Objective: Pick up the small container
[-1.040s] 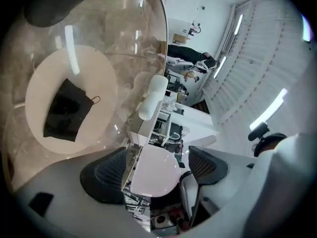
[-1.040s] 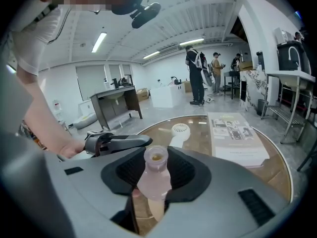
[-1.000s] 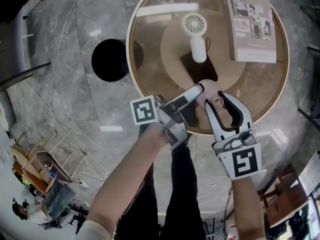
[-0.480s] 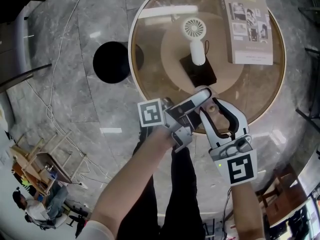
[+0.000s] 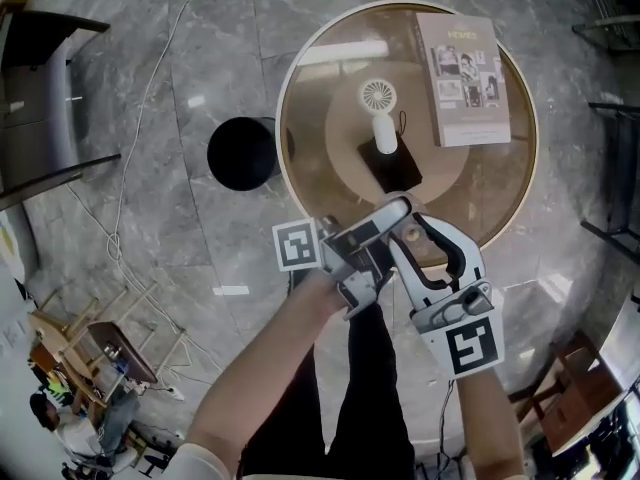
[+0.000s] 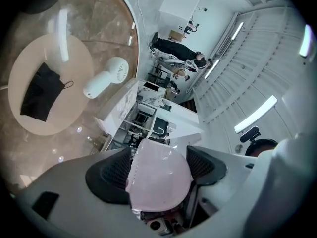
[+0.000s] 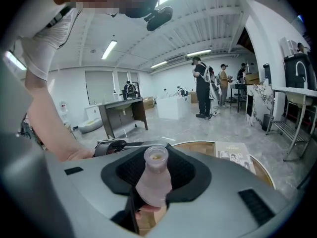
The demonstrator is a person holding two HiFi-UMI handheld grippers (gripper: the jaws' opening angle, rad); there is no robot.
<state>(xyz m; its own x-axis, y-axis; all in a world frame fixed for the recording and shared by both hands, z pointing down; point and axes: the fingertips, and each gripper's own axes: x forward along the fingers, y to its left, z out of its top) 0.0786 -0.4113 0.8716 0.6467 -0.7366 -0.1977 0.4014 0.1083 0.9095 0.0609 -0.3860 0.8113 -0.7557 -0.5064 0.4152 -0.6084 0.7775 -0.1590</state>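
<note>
A small translucent pink bottle-shaped container (image 7: 153, 180) is held in the air over the near edge of the round glass-topped table (image 5: 300, 98). It is clamped between the pads of the right gripper (image 7: 154, 172), with its open mouth seen uppermost in that gripper's view. Its rounded body is flanked by the left gripper (image 6: 158, 167), whose widely spread pads are set against its sides. A white handheld fan (image 5: 380, 113) and a black pouch (image 5: 392, 166) are seen at the table's centre.
</note>
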